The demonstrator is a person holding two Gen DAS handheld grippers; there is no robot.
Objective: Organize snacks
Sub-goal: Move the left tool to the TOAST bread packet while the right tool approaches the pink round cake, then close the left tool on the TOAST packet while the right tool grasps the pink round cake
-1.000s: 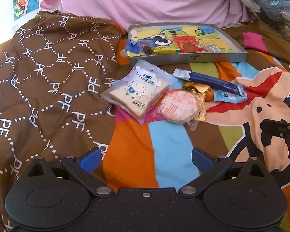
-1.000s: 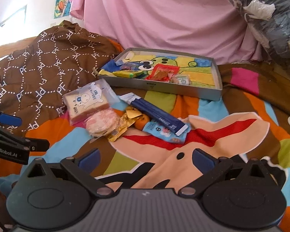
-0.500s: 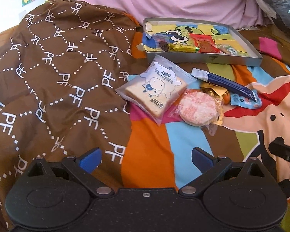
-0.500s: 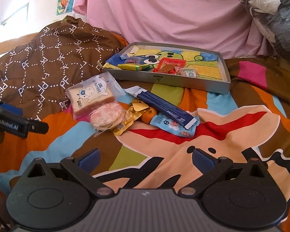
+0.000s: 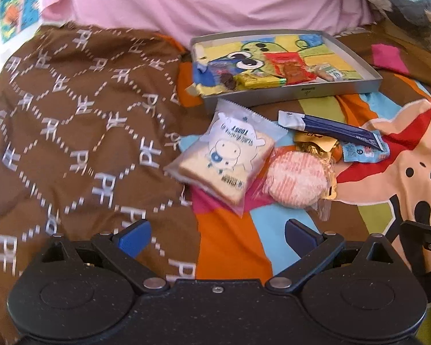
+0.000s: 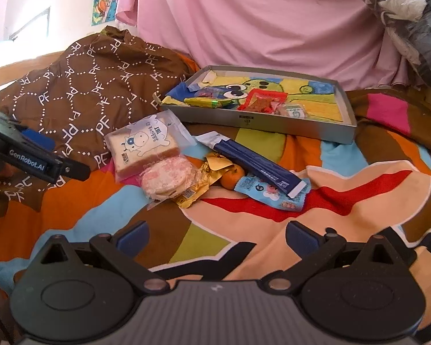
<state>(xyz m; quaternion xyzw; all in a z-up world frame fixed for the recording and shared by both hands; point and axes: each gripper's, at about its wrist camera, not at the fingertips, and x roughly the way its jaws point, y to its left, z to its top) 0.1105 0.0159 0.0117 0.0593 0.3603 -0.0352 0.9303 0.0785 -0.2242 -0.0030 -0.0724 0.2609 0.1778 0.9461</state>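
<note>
Snack pile is closer to our jaws now

We've swung the left gripper (image 5: 217, 234) back toward the toast packet (image 5: 225, 158); both jaws wide, empty, tray (image 6: 273, 123) waiting beyond.

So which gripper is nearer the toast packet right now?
Left. The left gripper, open, sits just short of the toast packet. The right gripper, also open, hangs farther back, off to the packet's right.

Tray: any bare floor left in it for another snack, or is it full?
The tray has room. Its right half, past the small green-white packet, is bare printed floor, and so is the back strip along the far wall. The front-left is crowded: red packet, yellow-green bar and small wrappers.
</note>
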